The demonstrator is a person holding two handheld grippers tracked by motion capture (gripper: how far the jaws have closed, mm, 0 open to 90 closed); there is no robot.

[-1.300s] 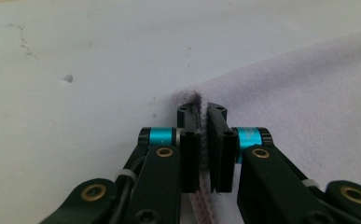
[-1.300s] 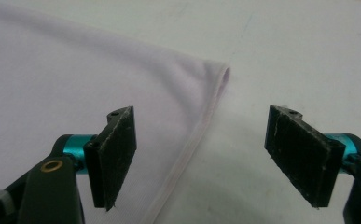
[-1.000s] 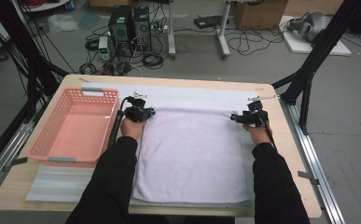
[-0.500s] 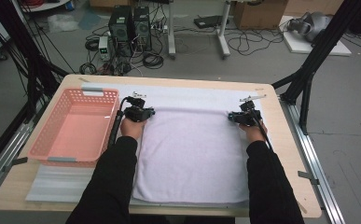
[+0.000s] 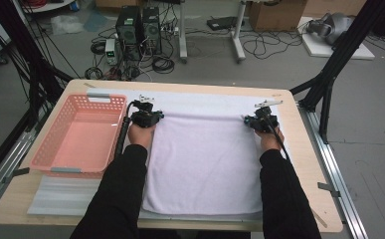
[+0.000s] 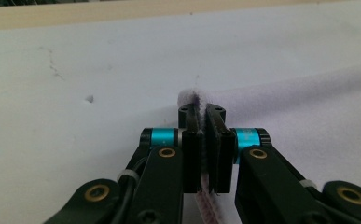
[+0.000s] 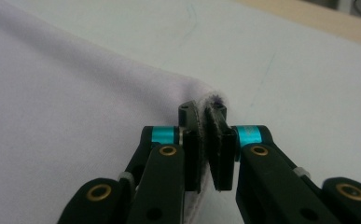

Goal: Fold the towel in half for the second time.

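Observation:
A pale lilac towel lies spread flat on a white mat in the middle of the table. My left gripper is at the towel's far left corner, and its jaws are shut on that corner, with cloth pinched between them. At the far right corner, my right gripper is shut on the towel's edge in the same way. Both corners stay low, close to the mat.
A pink plastic basket stands empty on the left of the table, close to my left forearm. A ribbed white sheet lies along the near left edge. Black frame posts stand at both sides, and cables and computer cases lie on the floor beyond the table.
My right gripper has shifted slightly left and toward me with the towel corner. The left gripper has barely moved.

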